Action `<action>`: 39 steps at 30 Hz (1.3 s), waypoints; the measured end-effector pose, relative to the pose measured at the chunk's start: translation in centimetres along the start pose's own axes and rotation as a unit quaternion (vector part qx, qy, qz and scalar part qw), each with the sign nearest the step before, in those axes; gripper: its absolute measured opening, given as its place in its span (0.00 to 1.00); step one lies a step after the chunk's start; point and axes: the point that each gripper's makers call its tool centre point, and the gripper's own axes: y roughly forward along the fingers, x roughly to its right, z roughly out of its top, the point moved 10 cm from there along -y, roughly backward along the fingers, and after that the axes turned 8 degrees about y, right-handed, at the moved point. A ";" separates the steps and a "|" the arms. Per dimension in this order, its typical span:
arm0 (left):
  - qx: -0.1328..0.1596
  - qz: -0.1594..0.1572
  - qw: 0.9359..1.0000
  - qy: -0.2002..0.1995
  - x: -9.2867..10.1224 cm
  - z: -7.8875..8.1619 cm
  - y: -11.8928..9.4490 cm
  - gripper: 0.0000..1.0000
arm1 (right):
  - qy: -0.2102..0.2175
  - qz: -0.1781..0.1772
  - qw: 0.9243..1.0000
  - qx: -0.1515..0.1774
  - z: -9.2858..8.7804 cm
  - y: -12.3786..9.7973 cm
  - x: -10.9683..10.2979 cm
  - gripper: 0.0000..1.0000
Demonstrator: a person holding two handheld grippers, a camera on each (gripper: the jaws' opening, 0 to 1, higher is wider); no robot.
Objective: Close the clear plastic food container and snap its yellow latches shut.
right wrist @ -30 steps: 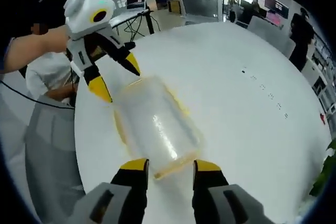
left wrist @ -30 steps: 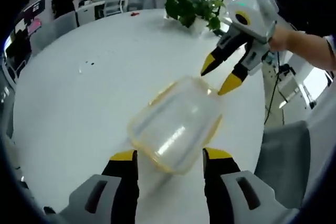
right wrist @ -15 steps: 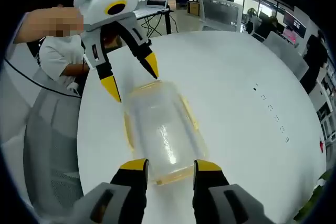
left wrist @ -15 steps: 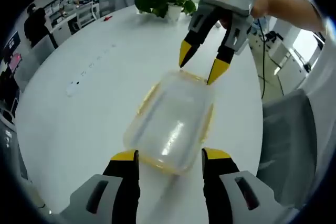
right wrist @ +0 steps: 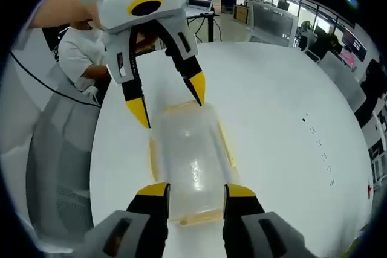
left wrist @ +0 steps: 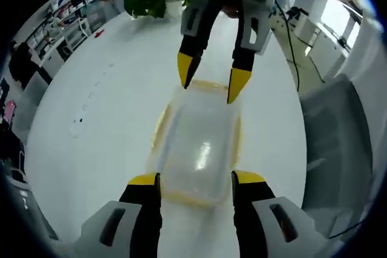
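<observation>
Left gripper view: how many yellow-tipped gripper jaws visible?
4. Two belong to the left gripper, rising at the bottom on either side of the container's near end. Two belong to the right gripper, coming down from the top over its far end.

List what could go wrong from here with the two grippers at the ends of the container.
1. The clear container sits loose on the smooth white table; uneven pushes from the left gripper and right gripper might skid or twist it.
2. The open jaws straddle each short end, so the tips could slip off the yellow latches rather than snap them.
</observation>
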 end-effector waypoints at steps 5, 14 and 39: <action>0.008 -0.005 1.000 0.018 -0.2 1.0 0.1 0.44 | -0.016 0.010 1.000 0.002 0.2 0.5 -0.1 0.33; 0.008 -0.014 0.999 0.045 -0.5 2.1 0.8 0.44 | -0.042 0.023 0.999 0.005 0.9 1.5 -0.5 0.32; 0.015 -0.012 0.999 0.036 0.3 2.6 1.8 0.44 | -0.047 0.018 0.999 0.018 2.3 2.1 1.3 0.32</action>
